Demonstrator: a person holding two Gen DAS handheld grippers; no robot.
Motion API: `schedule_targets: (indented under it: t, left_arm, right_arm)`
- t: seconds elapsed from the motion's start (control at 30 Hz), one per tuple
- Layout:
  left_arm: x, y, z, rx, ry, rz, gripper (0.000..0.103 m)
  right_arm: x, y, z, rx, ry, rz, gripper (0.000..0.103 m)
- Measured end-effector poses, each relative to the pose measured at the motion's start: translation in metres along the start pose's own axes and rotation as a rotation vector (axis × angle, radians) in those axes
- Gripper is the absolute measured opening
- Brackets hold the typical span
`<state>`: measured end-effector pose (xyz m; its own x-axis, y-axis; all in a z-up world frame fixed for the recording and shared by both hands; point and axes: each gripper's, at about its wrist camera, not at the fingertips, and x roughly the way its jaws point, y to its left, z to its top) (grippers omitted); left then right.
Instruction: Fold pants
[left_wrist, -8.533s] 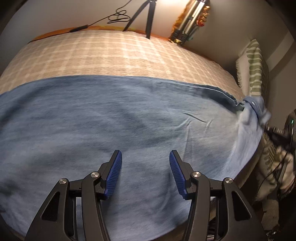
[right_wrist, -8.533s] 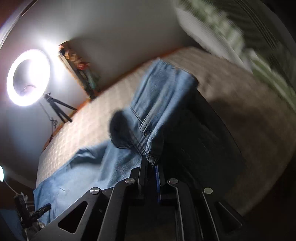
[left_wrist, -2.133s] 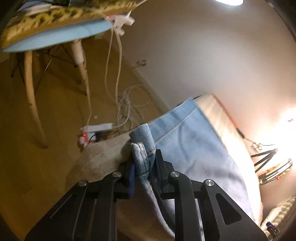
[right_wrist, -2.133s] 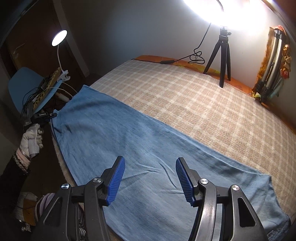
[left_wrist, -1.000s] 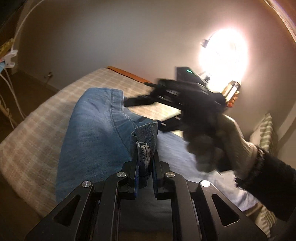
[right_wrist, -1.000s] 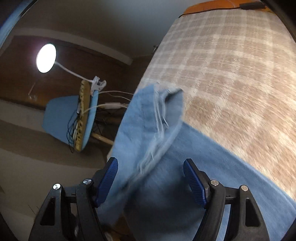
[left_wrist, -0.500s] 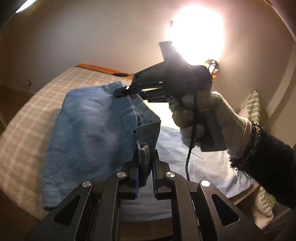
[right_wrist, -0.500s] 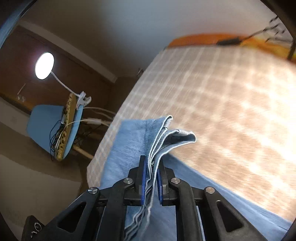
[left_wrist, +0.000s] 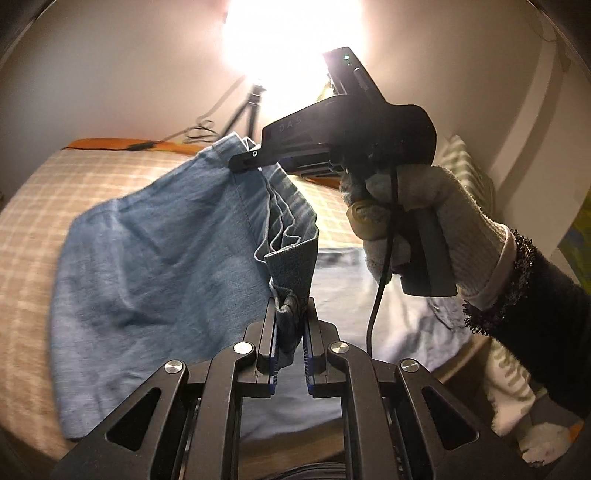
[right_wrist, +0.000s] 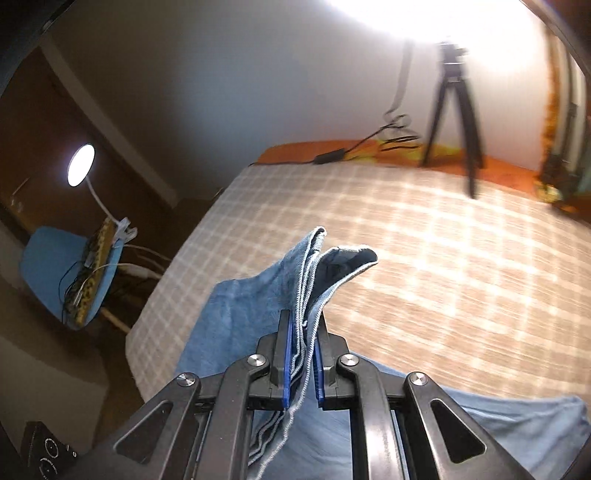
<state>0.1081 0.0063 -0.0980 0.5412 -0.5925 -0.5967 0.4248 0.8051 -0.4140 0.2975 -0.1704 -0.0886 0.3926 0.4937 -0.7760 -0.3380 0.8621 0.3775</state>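
Left wrist view: the left gripper (left_wrist: 290, 332) is clamped on a bunched corner of the light blue denim pants (left_wrist: 155, 266), whose hem edge is raised off the beige checked bedspread (left_wrist: 33, 206). At the far corner of the same hem, the tip of the right gripper (left_wrist: 245, 162) is seen pinching the fabric, held by a hand in a pale knitted glove (left_wrist: 413, 218) with a black cable hanging from it. Between the two grips the hem is stretched as a lifted edge, with several layers folded together near the left gripper. The rest of the pants is draped down onto the bedspread and lies across it to the right, beneath the gloved hand. Open checked bedspread is shown to the left and behind the cloth.

From the right wrist view, the right gripper (right_wrist: 301, 354) is closed on stacked, stitched hem edges (right_wrist: 314, 266) that stand up between its blue pads (right_wrist: 286, 358). Bare bedspread is spread ahead, up to a black tripod (right_wrist: 458, 107) by the wall. Beyond the bed's left edge, a blue chair (right_wrist: 55, 266) and a round clip lamp (right_wrist: 80, 165) are visible.
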Motion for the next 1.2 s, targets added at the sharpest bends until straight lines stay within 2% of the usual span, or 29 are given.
schedule_targets:
  t: [0.33, 0.57, 0.87, 1.03, 1.2]
  left_arm:
    - [0.008, -0.056, 0.007, 0.13, 0.048, -0.085, 0.009]
    - [0.04, -0.117, 0.012, 0.254, 0.147, -0.179, 0.009]
    - [0.086, -0.197, 0.006, 0.365, 0.233, -0.309, 0.009]
    - [0.114, -0.241, -0.005, 0.433, 0.282, -0.37, 0.009]
    - [0.139, -0.273, -0.016, 0.486, 0.332, -0.402, 0.009]
  right_arm:
    - [-0.069, -0.063, -0.031, 0.069, -0.073, -0.091, 0.007]
    - [-0.13, -0.12, -0.062, 0.128, -0.125, -0.166, 0.007]
    - [-0.205, -0.197, -0.11, 0.221, -0.171, -0.264, 0.007]
    - [-0.237, -0.235, -0.129, 0.272, -0.179, -0.318, 0.007]
    - [-0.254, -0.272, -0.153, 0.342, -0.181, -0.334, 0.007]
